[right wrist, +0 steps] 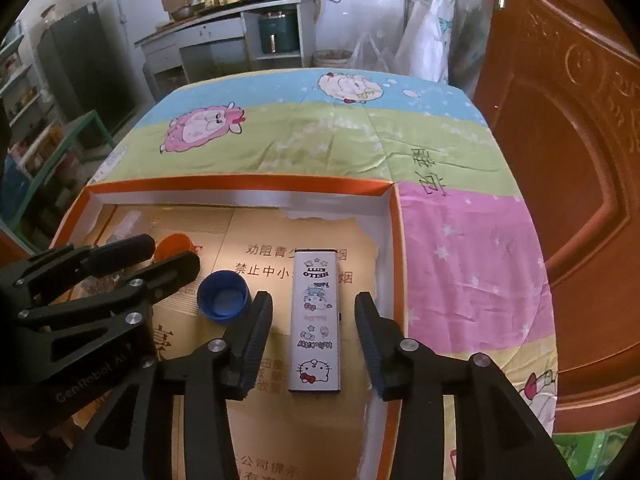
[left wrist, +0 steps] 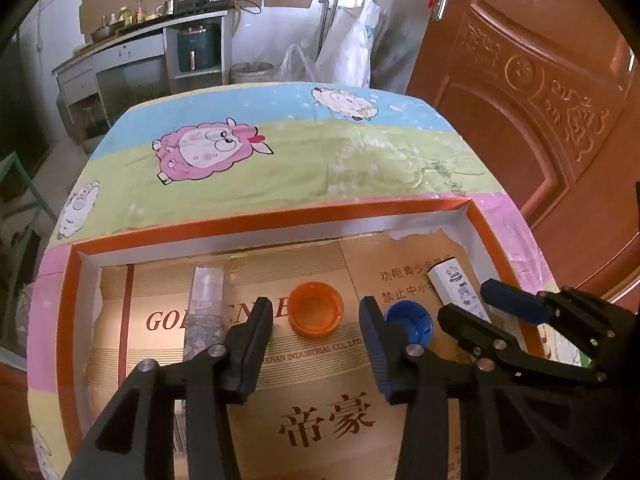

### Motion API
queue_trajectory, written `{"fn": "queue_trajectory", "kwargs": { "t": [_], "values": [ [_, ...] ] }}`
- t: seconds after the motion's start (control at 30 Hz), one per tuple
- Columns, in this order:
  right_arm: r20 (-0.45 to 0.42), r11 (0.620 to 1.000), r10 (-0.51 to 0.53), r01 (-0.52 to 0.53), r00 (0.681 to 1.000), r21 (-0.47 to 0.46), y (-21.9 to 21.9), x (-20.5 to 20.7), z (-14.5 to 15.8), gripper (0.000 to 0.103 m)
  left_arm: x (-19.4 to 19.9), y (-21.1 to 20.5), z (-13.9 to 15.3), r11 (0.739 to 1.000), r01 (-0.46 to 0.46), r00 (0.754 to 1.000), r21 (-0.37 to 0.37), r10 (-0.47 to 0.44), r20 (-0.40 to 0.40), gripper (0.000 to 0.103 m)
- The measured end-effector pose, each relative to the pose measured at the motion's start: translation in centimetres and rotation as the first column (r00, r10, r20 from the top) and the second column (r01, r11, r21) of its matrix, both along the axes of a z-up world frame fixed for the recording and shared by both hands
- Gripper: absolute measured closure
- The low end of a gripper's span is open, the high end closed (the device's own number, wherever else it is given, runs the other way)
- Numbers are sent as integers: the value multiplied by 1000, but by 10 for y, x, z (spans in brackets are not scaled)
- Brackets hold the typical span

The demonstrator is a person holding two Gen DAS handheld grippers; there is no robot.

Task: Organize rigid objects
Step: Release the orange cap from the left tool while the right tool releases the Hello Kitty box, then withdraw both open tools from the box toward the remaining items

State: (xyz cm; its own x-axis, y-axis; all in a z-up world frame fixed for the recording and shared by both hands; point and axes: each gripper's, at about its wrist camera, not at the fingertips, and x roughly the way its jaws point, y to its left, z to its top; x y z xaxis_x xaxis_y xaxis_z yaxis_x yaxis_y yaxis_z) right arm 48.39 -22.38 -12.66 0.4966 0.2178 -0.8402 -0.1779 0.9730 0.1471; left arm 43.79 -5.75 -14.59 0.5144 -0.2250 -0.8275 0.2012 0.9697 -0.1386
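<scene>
An orange-rimmed shallow box (left wrist: 280,216) lined with gold cardboard lies on the table. Inside it lie an orange bottle cap (left wrist: 316,314), a blue bottle cap (left wrist: 412,320), a white Hello Kitty case (right wrist: 316,320) and a clear packet (left wrist: 204,304). My left gripper (left wrist: 316,320) is open above the box, its jaws either side of the orange cap. My right gripper (right wrist: 314,312) is open, its jaws either side of the white case; it also shows in the left wrist view (left wrist: 472,300). The blue cap (right wrist: 223,298) lies just left of its left finger. Both grippers are empty.
A cartoon sheep cloth (left wrist: 280,152) covers the table beyond the box. A carved wooden door (left wrist: 540,92) stands close on the right. Kitchen counter with stove (left wrist: 180,12) and bags (left wrist: 352,56) stand behind the table.
</scene>
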Motion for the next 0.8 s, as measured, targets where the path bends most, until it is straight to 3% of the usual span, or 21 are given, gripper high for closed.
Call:
{"fn": "queue_trajectory", "kwargs": {
  "t": [0.8],
  "values": [
    [46, 1000, -15, 15, 999, 0, -5, -51, 33, 58, -49, 12, 46, 999, -8, 997, -43, 11, 78, 58]
  ]
}}
